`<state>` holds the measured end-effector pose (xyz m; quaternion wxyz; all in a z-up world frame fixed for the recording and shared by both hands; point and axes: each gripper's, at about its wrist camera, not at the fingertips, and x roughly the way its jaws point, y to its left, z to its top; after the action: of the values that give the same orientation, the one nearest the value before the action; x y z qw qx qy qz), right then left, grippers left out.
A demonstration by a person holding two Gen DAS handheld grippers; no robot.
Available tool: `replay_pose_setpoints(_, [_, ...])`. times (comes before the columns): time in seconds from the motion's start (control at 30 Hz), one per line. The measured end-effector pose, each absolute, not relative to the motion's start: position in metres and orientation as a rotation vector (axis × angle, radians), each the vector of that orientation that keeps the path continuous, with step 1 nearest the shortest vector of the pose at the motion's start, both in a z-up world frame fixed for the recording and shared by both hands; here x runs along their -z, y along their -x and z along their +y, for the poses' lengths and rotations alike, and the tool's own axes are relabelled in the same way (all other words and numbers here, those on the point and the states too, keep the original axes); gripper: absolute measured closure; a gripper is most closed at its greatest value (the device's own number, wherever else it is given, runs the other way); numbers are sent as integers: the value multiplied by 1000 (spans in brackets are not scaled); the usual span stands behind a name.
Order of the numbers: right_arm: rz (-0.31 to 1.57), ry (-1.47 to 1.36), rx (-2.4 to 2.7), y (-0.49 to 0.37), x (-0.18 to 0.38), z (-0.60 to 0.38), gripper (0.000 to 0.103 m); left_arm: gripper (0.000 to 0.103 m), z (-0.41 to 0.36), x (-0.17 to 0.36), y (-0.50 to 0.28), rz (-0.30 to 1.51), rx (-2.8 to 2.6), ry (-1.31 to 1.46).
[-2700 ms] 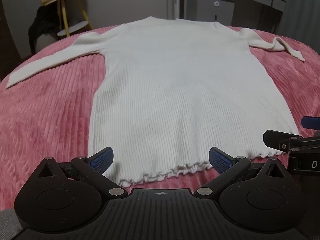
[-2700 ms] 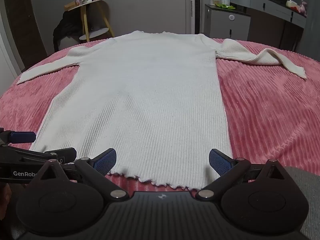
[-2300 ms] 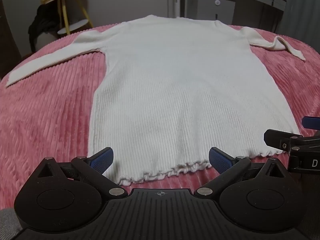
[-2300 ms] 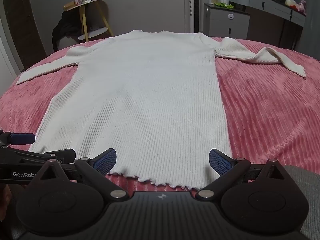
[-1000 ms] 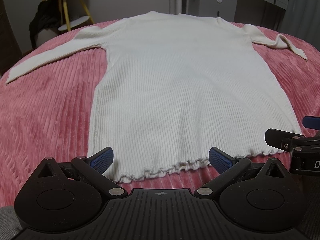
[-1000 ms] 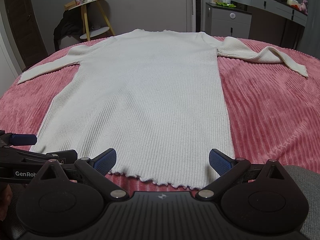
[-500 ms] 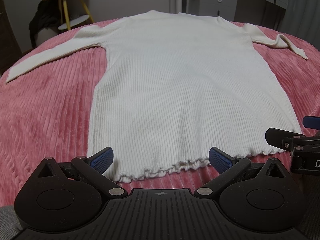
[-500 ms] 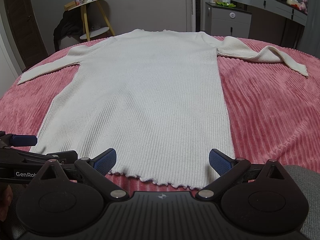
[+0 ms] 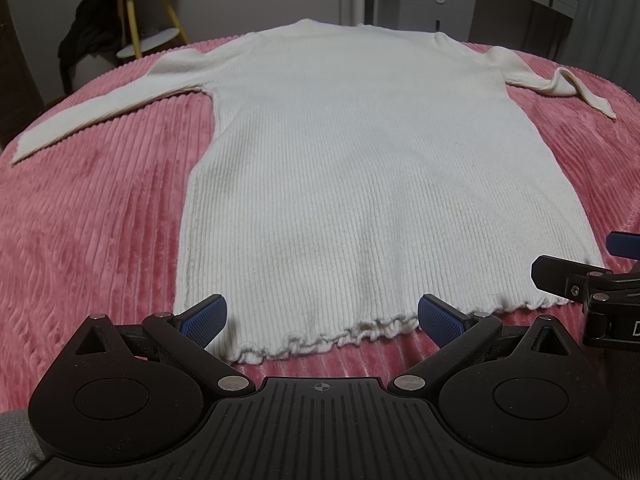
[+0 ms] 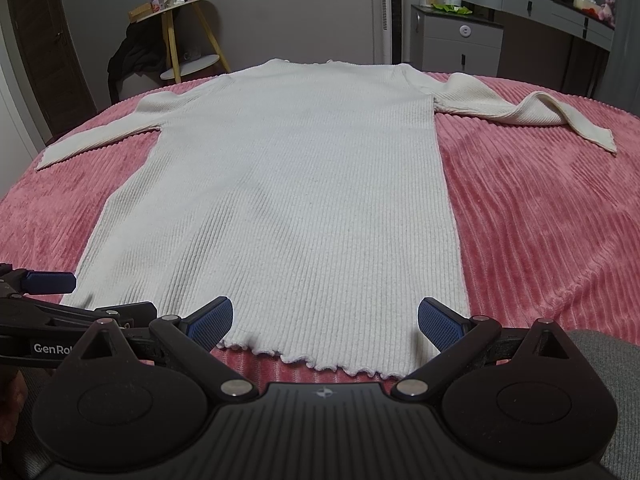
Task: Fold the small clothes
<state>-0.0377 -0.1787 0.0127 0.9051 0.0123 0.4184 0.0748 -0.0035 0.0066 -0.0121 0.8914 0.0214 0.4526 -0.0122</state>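
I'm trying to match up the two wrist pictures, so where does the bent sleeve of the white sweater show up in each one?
Left wrist view: the bent sleeve lies at the upper right, near the picture's edge.
Right wrist view: the bent sleeve lies at the upper right, closer in and larger.
Shared landmark: the yellow-legged side table at the upper left behind the bed.

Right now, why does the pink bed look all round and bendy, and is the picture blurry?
Left wrist view: the fisheye lens bows the pink bedspread into a dome; the white sweater stays sharp, its ribs clear. Right wrist view: same curving, dim room light, a soft grey shadow on the sweater's lower left; the far dresser looks bent and darker.
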Motion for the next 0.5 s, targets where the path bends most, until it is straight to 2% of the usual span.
replay_pose_setpoints(0.5, [864,-23,-156,38,-13,-179,4,0,5,11,2,953,26,-42])
